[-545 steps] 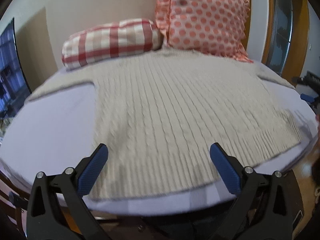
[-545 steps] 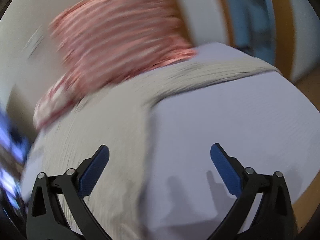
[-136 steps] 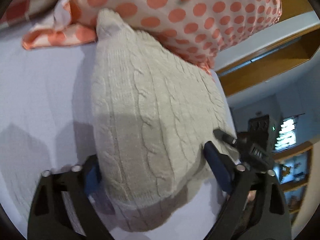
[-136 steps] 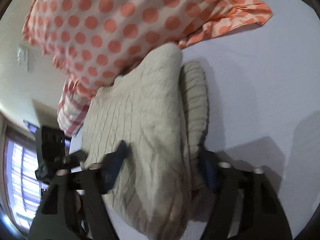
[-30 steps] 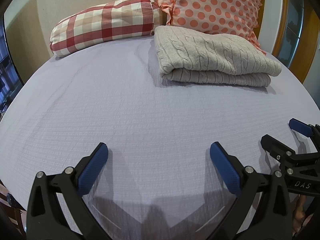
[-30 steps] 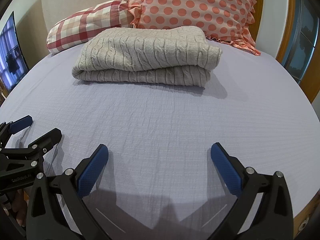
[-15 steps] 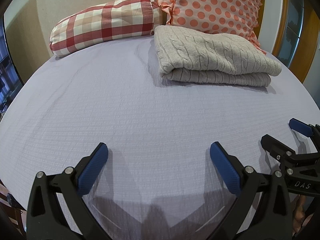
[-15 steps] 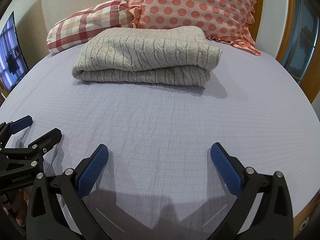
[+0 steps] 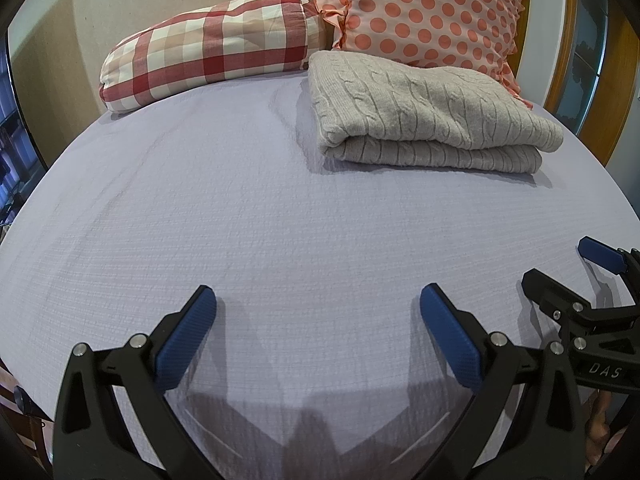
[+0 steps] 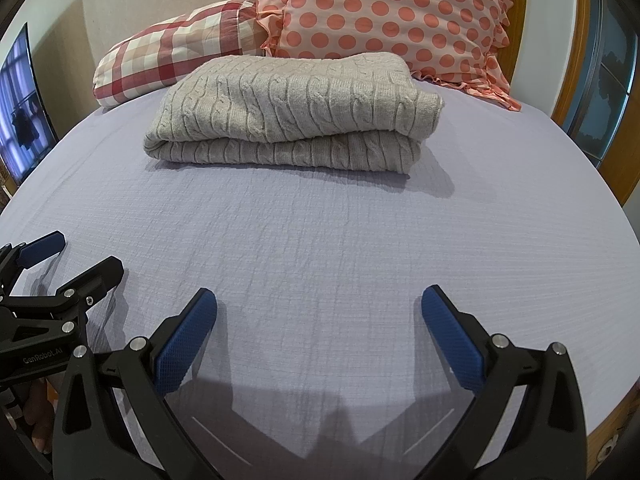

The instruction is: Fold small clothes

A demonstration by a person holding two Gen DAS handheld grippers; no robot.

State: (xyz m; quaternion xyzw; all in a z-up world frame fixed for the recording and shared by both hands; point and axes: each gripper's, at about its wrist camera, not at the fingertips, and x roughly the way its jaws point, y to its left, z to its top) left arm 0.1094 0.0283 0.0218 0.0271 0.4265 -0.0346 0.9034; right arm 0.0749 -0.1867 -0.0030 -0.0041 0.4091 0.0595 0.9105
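A beige cable-knit sweater (image 9: 424, 116) lies folded in a thick rectangle at the far side of the lilac bed sheet (image 9: 280, 220), against the pillows; it also shows in the right wrist view (image 10: 292, 112). My left gripper (image 9: 318, 320) is open and empty, low over the near part of the sheet, well short of the sweater. My right gripper (image 10: 318, 320) is open and empty too, near the front edge. Each gripper shows at the side of the other's view: the right one (image 9: 572, 272), the left one (image 10: 68, 258).
A red-and-white checked pillow (image 9: 208, 48) and an orange polka-dot pillow (image 9: 424, 12) lean against the wall behind the sweater. A wooden door frame (image 10: 576, 72) stands at the right. A dark screen (image 10: 24, 100) stands at the left.
Nothing has visibly moved in the last second. Several seconds before that, both grippers were at the folded sweater by the pillows; they now sit back near the bed's front.
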